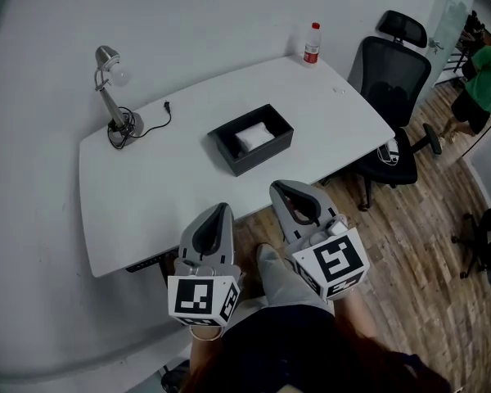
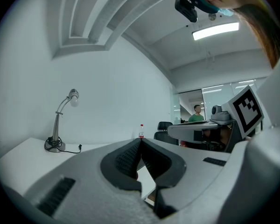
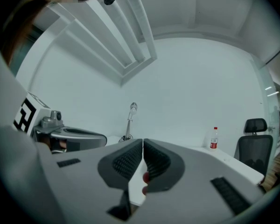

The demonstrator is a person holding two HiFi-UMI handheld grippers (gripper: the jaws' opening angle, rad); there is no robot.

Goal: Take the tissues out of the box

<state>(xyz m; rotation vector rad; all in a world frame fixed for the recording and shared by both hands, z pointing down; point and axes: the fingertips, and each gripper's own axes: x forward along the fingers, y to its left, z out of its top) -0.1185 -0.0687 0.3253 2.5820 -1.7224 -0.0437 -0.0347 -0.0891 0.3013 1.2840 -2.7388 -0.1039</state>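
A white desk (image 1: 147, 195) stood against a plain white wall (image 1: 213, 15) on a wood-plank floor (image 1: 425, 252). A black office chair (image 1: 390, 84) sat at its right end, and a silver desk lamp (image 1: 110, 105) stood near its left. Overhead, a strip light (image 2: 215, 30) glowed.

The box (image 1: 251, 140) is black, the tissues (image 1: 254, 137) white, the table (image 1: 147, 187) white, the bottle (image 1: 312, 44) red-capped.
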